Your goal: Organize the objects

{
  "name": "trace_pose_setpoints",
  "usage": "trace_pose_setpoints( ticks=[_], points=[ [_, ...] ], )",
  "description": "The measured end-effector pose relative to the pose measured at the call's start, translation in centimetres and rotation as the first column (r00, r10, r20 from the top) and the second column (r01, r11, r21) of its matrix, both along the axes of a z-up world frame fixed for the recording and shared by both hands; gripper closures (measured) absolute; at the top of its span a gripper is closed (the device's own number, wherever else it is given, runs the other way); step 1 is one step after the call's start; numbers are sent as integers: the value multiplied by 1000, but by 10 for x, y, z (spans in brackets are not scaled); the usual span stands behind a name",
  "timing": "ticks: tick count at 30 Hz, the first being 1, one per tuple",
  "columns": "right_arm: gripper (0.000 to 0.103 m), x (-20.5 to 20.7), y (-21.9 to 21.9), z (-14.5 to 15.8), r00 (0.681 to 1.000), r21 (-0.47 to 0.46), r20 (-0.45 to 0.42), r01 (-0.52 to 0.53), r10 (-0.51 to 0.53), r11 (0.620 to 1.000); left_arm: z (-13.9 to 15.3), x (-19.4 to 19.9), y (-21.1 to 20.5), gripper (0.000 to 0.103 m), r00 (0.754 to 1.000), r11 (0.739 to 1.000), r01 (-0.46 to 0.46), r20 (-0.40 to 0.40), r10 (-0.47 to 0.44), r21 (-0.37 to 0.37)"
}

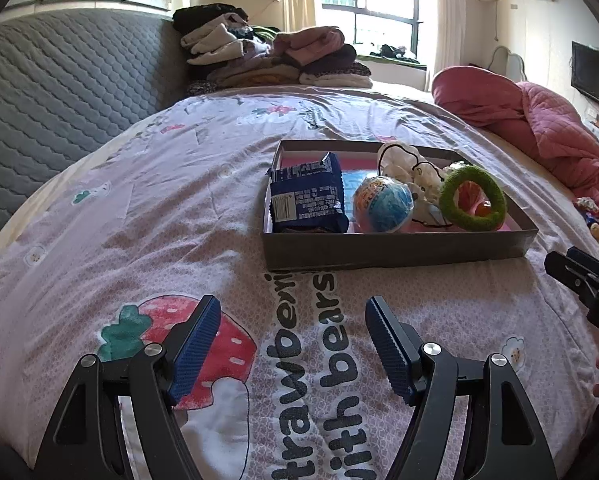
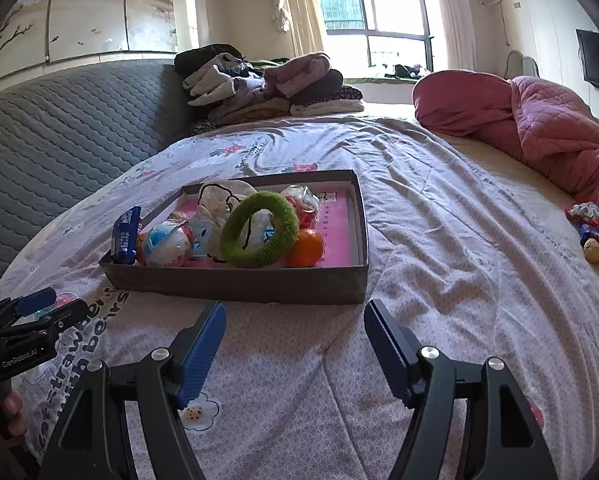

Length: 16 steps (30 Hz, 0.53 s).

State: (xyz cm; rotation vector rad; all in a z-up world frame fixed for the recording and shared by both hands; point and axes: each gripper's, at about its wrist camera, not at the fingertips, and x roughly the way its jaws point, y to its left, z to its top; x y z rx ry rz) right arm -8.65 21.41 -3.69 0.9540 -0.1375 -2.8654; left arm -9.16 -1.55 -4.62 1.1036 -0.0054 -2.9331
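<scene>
Bedspread [image 1: 99, 220] reads "strawberries with bears"; box [image 2: 235, 280] holds green ring [image 2: 259, 232], orange ball [image 2: 309, 248], blue packet [image 1: 307, 196]. Left gripper [image 1: 293, 344], marked "GenRobot.AI", and right gripper [image 2: 295, 346]: jaws wide apart, empty.

Orange ball [image 2: 308, 246] half behind green ring [image 2: 259, 229].

One dark shallow box [image 2: 235, 284] holds one blue snack packet [image 1: 305, 196], one wrapped ball [image 1: 383, 204], one green fuzzy ring [image 2: 259, 230], one orange [image 2: 307, 248] and one white bag [image 1: 403, 168]. One doll [image 2: 591, 232] lies apart.
</scene>
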Motion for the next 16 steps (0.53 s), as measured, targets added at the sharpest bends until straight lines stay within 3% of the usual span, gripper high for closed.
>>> trace_pose_setpoints(
  ticks=[16],
  points=[
    [32, -1, -1, -3, 1000, 2, 15, -2, 2, 1000, -1, 0, 1, 27, 1000, 1000, 7, -4, -7, 6]
  ],
)
